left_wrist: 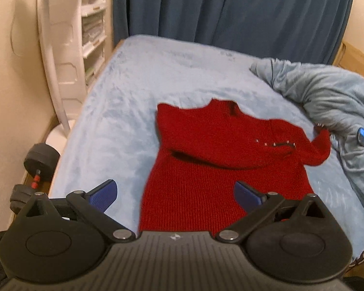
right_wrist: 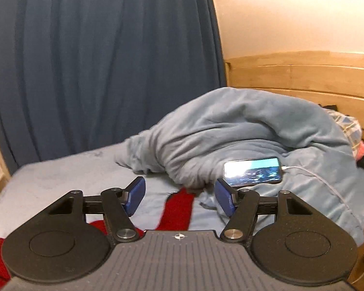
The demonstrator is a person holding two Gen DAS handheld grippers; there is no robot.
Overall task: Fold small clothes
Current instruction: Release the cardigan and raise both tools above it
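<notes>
Left hand-held gripper [left_wrist: 174, 191] wide apart, right hand-held gripper [right_wrist: 180, 197] apart, both empty; red sweater [left_wrist: 220, 160] sleeve-folded on bed [left_wrist: 133, 92]; next likely right sleeve [left_wrist: 320, 145].

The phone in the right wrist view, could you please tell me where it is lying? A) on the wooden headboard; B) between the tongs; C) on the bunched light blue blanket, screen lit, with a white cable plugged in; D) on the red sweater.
C: the phone rests on the blanket, its screen glowing and a white cable running off its right end.
</notes>
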